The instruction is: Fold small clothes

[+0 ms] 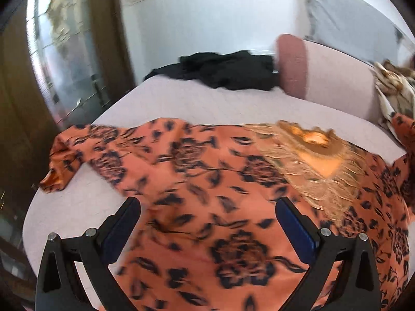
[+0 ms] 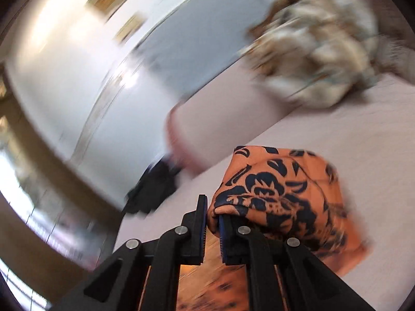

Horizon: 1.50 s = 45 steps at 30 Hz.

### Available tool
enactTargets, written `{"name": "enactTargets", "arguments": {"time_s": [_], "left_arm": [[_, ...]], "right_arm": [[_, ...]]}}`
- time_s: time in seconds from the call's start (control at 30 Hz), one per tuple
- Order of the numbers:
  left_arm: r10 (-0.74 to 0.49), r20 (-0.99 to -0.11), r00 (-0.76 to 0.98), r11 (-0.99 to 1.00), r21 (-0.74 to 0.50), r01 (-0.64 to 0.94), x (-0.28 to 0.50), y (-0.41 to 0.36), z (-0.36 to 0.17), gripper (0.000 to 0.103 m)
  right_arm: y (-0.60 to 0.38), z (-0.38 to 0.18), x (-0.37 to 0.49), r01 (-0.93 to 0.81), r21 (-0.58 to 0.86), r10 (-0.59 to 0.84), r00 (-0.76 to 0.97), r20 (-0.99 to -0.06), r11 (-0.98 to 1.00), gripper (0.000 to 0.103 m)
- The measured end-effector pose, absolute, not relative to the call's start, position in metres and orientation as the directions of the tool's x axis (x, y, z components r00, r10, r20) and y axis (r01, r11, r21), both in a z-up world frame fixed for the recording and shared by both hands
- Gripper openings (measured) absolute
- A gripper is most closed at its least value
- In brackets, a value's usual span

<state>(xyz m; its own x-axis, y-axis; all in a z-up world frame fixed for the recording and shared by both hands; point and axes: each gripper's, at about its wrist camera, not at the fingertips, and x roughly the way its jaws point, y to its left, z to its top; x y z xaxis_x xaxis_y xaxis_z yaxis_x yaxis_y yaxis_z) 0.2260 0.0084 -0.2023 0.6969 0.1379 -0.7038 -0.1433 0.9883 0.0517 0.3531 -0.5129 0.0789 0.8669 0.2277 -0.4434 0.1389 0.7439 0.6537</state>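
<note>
An orange garment (image 1: 207,181) with a dark flower print lies spread across the pale bed (image 1: 181,101), a fringed neckline (image 1: 319,150) to the right and a sleeve (image 1: 62,160) trailing left. My left gripper (image 1: 207,207) hovers above the cloth, open, with nothing between its fingers. In the right wrist view my right gripper (image 2: 212,215) is shut on a fold of the same orange garment (image 2: 280,194), which bunches over the right finger and is lifted off the bed (image 2: 337,134). This view is tilted and blurred.
A crumpled black garment (image 1: 228,70) lies at the far side of the bed beside a pink bolster (image 1: 324,75). A cream and brown patterned cloth heap (image 2: 316,41) sits near the bolster at right. Curtains and a window (image 1: 67,59) stand to the left.
</note>
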Motion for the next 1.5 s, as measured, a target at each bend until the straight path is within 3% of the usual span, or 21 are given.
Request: {"name": "enactTargets", "arguments": {"time_s": [0.27, 0.47, 0.57, 0.63, 0.7, 0.93, 1.1, 1.27, 1.37, 1.5], "left_arm": [[0.233, -0.749, 0.62, 0.939, 0.007, -0.344, 0.227, 0.092, -0.205, 0.103], [0.25, -0.789, 0.561, 0.905, -0.015, -0.425, 0.221, 0.136, -0.214, 0.103], [0.266, -0.806, 0.529, 0.884, -0.015, -0.467, 0.221, 0.149, -0.22, 0.103], [0.263, -0.819, 0.51, 0.873, -0.023, -0.487, 0.221, 0.157, -0.223, 0.103], [0.266, -0.827, 0.496, 0.865, -0.023, -0.501, 0.222, 0.161, -0.226, 0.103], [0.252, -0.823, 0.509, 0.865, -0.044, -0.499, 0.228, 0.153, -0.224, 0.103], [0.222, -0.778, 0.588, 0.919, -0.034, -0.393, 0.234, 0.113, -0.211, 0.103], [0.122, -0.709, 0.694, 0.986, 0.005, -0.169, 0.235, 0.047, -0.202, 0.103], [0.105, -0.677, 0.729, 0.994, 0.099, -0.052, 0.233, 0.006, -0.205, 0.103], [0.065, -0.673, 0.737, 0.981, 0.178, 0.076, 0.226, -0.03, -0.216, 0.103]], "right_arm": [[-0.38, 0.141, 0.44, 0.013, 0.577, 0.396, 0.716, -0.575, 0.816, 0.008], [-0.294, 0.125, 0.468, 0.029, 0.498, 0.422, 0.491, -0.762, 0.867, 0.014], [-0.284, 0.13, 0.479, 0.05, 0.469, 0.416, 0.387, -0.823, 0.882, 0.037], [-0.293, 0.16, 0.481, 0.03, 0.531, 0.471, 0.423, -0.774, 0.847, 0.073], [-0.305, 0.187, 0.47, 0.029, 0.594, 0.531, 0.413, -0.74, 0.804, 0.084], [-0.41, 0.345, 0.434, -0.106, 0.651, 0.611, 0.483, -0.627, 0.752, 0.084], [-0.519, 0.426, 0.404, -0.025, 0.605, 0.495, 0.602, -0.626, 0.796, 0.083], [-0.616, 0.412, 0.369, 0.114, 0.624, 0.428, 0.632, -0.646, 0.773, 0.076], [-0.673, 0.414, 0.35, 0.16, 0.695, 0.455, 0.651, -0.608, 0.701, 0.076], [-0.697, 0.376, 0.323, 0.204, 0.759, 0.477, 0.671, -0.568, 0.618, 0.076]]}}
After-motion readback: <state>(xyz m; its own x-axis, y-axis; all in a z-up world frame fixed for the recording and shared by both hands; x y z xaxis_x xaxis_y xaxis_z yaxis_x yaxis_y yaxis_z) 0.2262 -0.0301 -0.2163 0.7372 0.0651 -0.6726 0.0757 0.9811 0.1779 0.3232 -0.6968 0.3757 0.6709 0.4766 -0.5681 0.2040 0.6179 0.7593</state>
